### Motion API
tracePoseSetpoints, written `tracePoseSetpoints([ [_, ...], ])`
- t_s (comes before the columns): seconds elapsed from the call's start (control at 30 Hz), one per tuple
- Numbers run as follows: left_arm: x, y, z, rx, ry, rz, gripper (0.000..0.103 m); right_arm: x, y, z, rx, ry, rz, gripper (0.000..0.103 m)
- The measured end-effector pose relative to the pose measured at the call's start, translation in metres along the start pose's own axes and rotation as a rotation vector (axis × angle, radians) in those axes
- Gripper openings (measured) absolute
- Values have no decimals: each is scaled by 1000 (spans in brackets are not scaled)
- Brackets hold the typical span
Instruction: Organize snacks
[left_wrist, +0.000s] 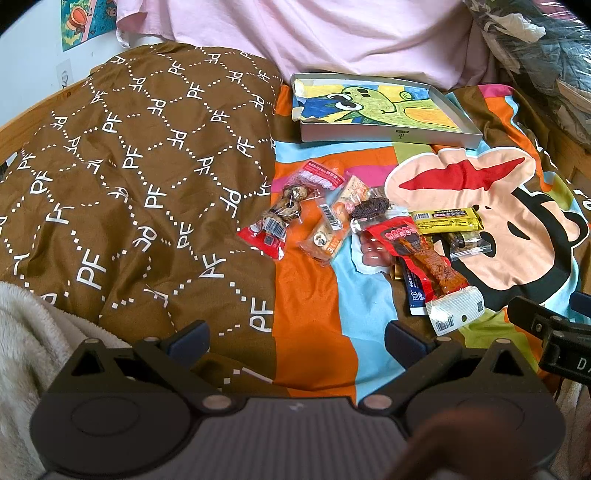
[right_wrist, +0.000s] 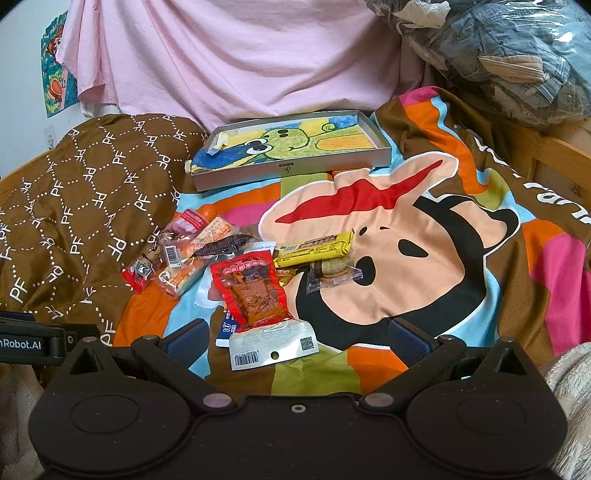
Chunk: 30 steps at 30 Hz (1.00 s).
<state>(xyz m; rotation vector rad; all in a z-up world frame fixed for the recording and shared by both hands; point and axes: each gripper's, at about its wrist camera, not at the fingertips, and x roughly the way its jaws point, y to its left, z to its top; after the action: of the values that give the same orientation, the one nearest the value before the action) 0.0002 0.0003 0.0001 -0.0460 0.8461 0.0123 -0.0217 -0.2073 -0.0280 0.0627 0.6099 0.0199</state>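
Right wrist view shows about eight snack packets (right_wrist: 255, 291) heaped on the cartoon bedspread (right_wrist: 424, 236), just in front of one shallow grey box (right_wrist: 291, 168) lined with a frog drawing. One brown patterned quilt (right_wrist: 92, 192) lies left of that box, one pink sheet (right_wrist: 240, 66) behind it. Both grippers, left gripper (left_wrist: 295, 336) and right gripper (right_wrist: 299, 336), hover with jaws released and empty.

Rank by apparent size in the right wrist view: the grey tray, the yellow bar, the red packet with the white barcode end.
1. Grey tray, clearly largest though farthest away.
2. Red packet.
3. Yellow bar.
The packet lies nearer the camera than the bar, so their order is unsure.
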Motion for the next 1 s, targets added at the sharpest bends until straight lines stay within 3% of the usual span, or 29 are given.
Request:
tracePoseSetpoints([
  [1.0,7,-2,-2,1,30,14,103,2,-1,3,6,34,4,102],
])
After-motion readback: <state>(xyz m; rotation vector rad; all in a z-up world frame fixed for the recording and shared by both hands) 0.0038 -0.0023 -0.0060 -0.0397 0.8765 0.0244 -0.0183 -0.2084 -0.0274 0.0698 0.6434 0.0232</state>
